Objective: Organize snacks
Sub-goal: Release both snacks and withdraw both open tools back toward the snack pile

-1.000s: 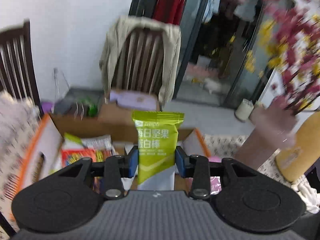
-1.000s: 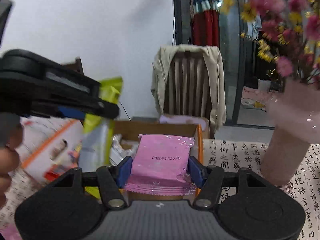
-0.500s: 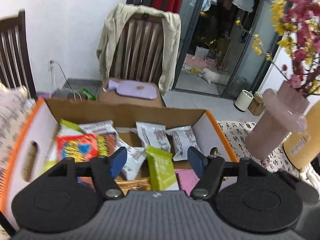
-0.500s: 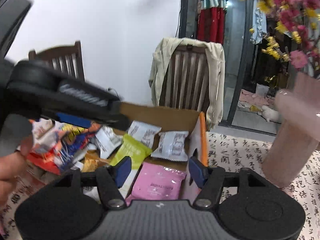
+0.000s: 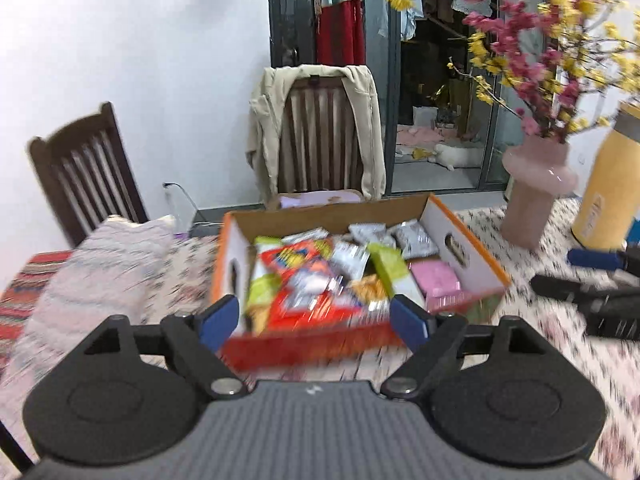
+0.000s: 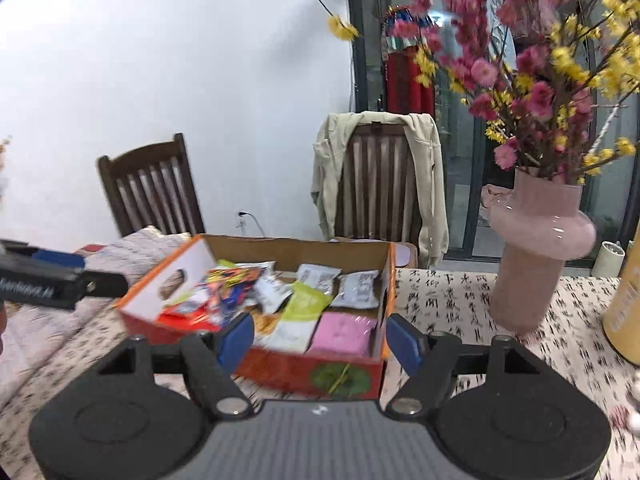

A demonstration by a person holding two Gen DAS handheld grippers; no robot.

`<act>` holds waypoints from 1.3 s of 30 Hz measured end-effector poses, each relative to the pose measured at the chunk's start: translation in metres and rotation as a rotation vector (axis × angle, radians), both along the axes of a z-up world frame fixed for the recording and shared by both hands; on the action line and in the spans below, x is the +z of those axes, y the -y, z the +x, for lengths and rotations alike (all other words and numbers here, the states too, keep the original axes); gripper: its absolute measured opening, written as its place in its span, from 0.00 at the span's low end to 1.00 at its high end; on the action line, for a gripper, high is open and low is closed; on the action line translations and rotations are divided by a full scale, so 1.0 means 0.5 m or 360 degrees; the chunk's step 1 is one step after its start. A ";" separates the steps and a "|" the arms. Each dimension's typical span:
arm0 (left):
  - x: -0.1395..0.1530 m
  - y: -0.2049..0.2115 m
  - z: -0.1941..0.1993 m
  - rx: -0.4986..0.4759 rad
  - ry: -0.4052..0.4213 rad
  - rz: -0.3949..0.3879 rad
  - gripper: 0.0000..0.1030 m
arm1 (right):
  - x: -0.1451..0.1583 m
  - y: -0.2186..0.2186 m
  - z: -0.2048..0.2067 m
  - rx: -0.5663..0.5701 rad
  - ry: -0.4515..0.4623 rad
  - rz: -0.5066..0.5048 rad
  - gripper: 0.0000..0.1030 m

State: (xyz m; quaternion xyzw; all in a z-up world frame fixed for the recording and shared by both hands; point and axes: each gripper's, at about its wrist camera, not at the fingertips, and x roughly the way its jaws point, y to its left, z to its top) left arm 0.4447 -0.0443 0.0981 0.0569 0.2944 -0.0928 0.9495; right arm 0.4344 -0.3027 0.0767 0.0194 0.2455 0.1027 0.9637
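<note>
Cardboard box (image 6: 288, 246); glossy pink vase (image 6: 536, 232)

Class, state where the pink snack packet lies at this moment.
In the right wrist view, the pink snack packet lies inside the orange-edged cardboard box, in its near right corner, beside the green packet.

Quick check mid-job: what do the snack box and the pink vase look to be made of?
Snack box: corrugated cardboard, by the look; plain brown inside, printed orange-red outside, with cut handle holes.
Pink vase: probably glass or glazed ceramic; a smooth, glossy surface with bright highlights on its bulge. Which of the two is unclear.
</note>
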 end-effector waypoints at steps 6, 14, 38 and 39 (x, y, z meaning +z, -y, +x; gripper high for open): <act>0.008 -0.059 -0.223 -0.0001 0.0137 0.0017 0.93 | 0.033 -0.010 -0.190 0.0054 0.0048 0.0090 0.78; -0.040 -0.068 -0.484 -0.0052 0.0327 0.0043 0.99 | 0.003 -0.038 -0.438 0.0075 0.0144 0.0172 0.85; -0.181 -0.151 -0.839 0.0248 0.0399 -0.0075 1.00 | -0.169 -0.162 -0.865 -0.0085 0.0324 -0.0010 0.88; -0.181 -0.157 -0.836 0.0262 0.0382 -0.0103 1.00 | -0.168 -0.165 -0.864 -0.0079 0.0329 -0.0014 0.89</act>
